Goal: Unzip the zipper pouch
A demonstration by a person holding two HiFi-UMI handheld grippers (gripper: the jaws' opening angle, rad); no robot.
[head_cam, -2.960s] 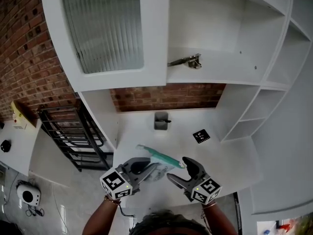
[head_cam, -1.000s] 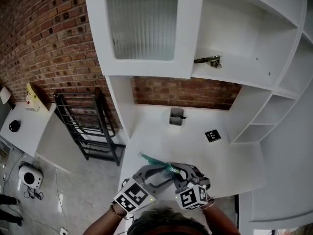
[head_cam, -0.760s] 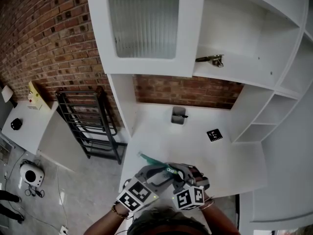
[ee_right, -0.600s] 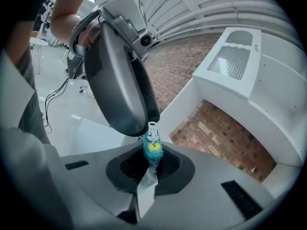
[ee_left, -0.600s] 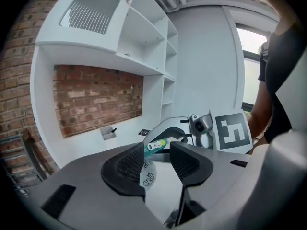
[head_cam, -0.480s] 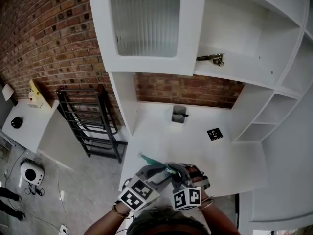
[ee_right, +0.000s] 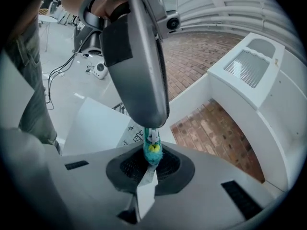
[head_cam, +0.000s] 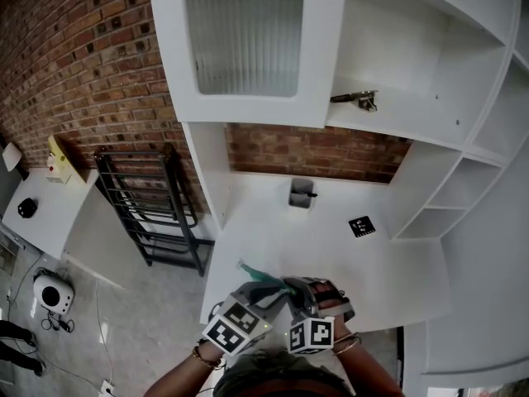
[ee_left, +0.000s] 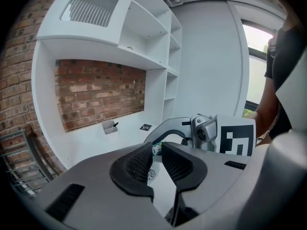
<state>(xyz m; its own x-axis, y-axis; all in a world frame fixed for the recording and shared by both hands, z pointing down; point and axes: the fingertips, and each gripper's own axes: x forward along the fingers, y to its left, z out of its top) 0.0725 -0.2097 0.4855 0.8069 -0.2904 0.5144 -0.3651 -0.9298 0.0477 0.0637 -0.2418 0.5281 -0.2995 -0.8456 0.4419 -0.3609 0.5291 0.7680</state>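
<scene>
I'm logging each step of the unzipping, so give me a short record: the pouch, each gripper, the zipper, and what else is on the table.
left gripper: jaws have just been closing, now pinching the pouch by its white side
right gripper: shut on the end of the teal zipper
pouch: held between both above the white table's near part
zipper: open or closed cannot be told
also on table: small holder, black square marker

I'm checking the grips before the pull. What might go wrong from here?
1. The left gripper, whose jaws have just been closing, pinches only the thin pouch; it may slip out once the pull starts.
2. The right gripper is shut on the small teal zipper tab, a slight hold that could pop free.
3. Both grippers work crowded together, so they may collide.
</scene>
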